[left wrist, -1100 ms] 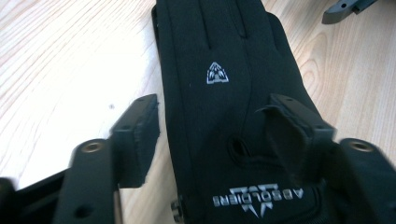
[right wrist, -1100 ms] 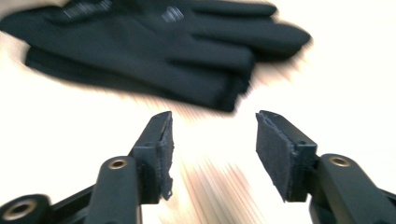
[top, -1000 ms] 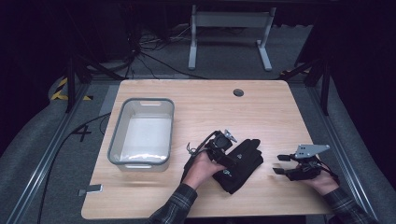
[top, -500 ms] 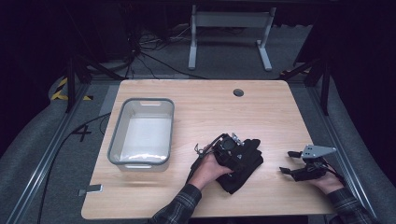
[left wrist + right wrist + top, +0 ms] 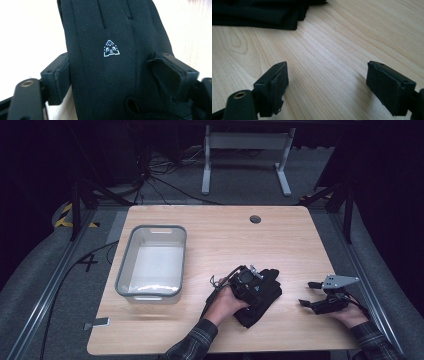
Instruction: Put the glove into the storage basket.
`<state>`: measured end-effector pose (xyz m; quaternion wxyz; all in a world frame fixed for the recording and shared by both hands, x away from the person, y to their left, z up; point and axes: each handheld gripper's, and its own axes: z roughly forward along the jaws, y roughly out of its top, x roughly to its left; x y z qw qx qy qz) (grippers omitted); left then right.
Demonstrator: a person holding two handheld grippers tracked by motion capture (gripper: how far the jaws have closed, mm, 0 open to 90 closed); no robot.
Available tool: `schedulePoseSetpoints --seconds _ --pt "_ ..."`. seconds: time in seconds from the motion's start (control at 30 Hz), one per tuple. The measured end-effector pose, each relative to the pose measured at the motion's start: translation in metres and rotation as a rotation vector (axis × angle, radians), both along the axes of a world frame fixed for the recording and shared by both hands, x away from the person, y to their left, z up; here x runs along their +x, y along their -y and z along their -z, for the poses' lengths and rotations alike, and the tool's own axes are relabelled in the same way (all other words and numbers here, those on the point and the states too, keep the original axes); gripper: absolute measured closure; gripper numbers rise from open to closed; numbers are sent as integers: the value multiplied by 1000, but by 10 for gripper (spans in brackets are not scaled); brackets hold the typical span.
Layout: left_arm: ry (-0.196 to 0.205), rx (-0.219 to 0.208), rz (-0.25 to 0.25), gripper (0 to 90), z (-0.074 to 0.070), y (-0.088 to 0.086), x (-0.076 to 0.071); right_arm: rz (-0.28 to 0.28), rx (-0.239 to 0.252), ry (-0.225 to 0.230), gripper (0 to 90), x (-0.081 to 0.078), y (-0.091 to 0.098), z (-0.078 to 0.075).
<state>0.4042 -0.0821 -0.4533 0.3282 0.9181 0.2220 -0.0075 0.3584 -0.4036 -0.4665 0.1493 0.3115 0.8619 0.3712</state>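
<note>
A black glove (image 5: 260, 295) lies on the near right part of the wooden tabletop (image 5: 220, 235), with the left gripper (image 5: 248, 281) set down on top of it. In the left gripper view the glove (image 5: 112, 62), marked with a small white triangular logo (image 5: 111, 48), runs straight up between the two fingers (image 5: 58, 80): its fabric fills the gap from one pad to the other and bunches against the finger on the right side of that view, though whether the pads press on it cannot be told. Those fingers have just been closing in after a brief widening.

The right gripper (image 5: 312, 294) rests well apart from the glove, near the right edge of the tabletop. In the right gripper view its fingers (image 5: 274, 85) stand wide apart over bare wood, having just been opening, with nothing between them; the dark edge of the glove (image 5: 262, 13) lies farther off, at the top left of that view.

A clear plastic bin (image 5: 152, 261) with a grey rim sits to the left.
</note>
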Motion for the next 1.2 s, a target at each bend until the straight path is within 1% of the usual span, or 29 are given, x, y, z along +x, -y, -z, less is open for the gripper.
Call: schedulePoseSetpoints --seconds 0.07,0.27,0.3,0.37,0.4,0.47,0.57,0.6,0.63,0.7,0.83,0.87,0.9,0.97,1.0,1.03,1.13,1.2 --pt "-7 -6 -5 261 0 0 -1 1 0 -2 172 0 -1 0" --pt "-31 -3 7 390 -3 0 -2 1 0 -3 167 0 -1 0" --pt "-37 -2 13 420 -3 0 -2 2 0 -4 167 0 -1 0" --pt "-54 -15 22 483 -3 -1 -1 1 0 -3 165 0 -1 0" --pt "-71 -19 25 515 -3 -2 0 1 0 -4 164 0 -1 0" --pt "-88 -27 30 589 -4 -2 1 -1 0 -4 160 0 -1 0" --pt "-89 -17 53 654 -6 -1 0 -2 0 -4 157 0 -1 0" --pt "-91 -13 56 663 -7 0 -1 -2 0 -4 157 0 -1 0" --pt "-97 -15 53 673 -8 0 -1 -2 0 -4 157 0 -1 0" --pt "-98 -17 54 689 -10 -1 -1 -2 0 -4 157 0 -1 0" --pt "-88 -51 57 769 -20 -7 -3 -3 -1 -4 155 0 -1 0" --pt "-82 -43 59 771 -21 -7 -3 -3 -1 -4 154 0 -1 0" --pt "-87 -39 58 775 -21 -7 -3 -3 -1 -4 154 0 -1 0" --pt "-87 -40 56 778 -22 -7 -3 -3 -1 -4 154 0 -1 0" --pt "-90 -43 52 780 -23 -7 -3 -3 -1 -4 154 0 -1 0" --pt "-78 -46 55 781 -24 -7 -2 -2 -1 -4 154 0 -1 0" --pt "-61 -66 39 786 -29 -10 -3 -2 -1 -4 154 0 -1 0" --pt "-57 -71 38 787 -33 -13 -3 -2 -1 -4 154 0 -1 0"
